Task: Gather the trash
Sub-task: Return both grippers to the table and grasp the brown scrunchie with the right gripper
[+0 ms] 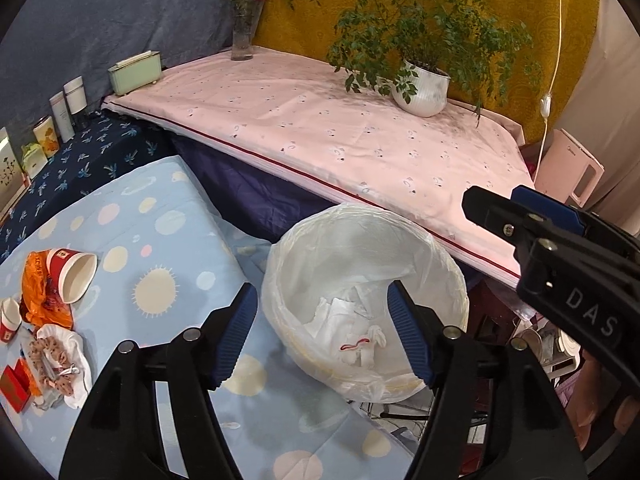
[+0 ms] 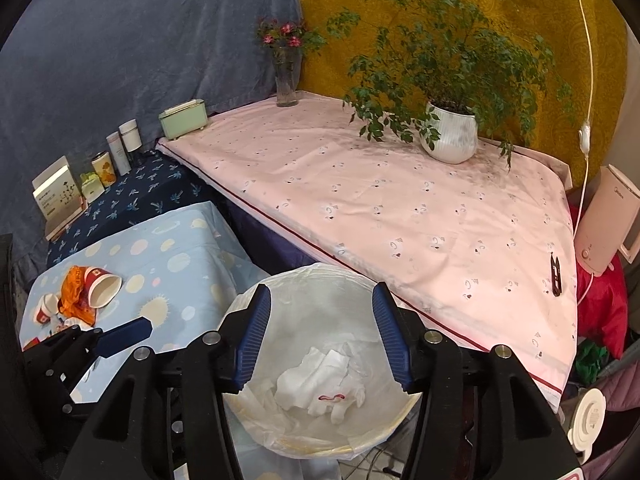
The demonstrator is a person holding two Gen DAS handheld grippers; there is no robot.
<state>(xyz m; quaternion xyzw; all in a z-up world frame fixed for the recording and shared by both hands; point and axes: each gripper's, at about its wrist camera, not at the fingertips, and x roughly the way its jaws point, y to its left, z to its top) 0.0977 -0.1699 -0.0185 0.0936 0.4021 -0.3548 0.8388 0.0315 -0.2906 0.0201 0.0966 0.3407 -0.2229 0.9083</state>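
A round bin lined with a clear bag (image 1: 452,264) (image 2: 384,432) stands beside the blue dotted table and holds crumpled white tissue (image 1: 344,320) (image 2: 320,384). My left gripper (image 1: 324,336) is open and empty over the bin's near rim. My right gripper (image 2: 320,340) is open and empty above the bin; it also shows in the left wrist view (image 1: 520,220). On the blue table lie a tipped red paper cup (image 1: 74,276) (image 2: 102,286), an orange wrapper (image 1: 38,292) (image 2: 74,296), a small red cup (image 1: 10,320) and white paper with a beaded string (image 1: 56,364).
A pink-clothed table (image 2: 400,208) behind the bin bears a potted plant (image 2: 452,136), a flower vase (image 2: 287,76), a green box (image 2: 184,118) and a small black clipper (image 2: 556,276). Bottles and cartons (image 2: 116,156) line the dark blue cloth. A pink kettle (image 2: 608,224) stands right.
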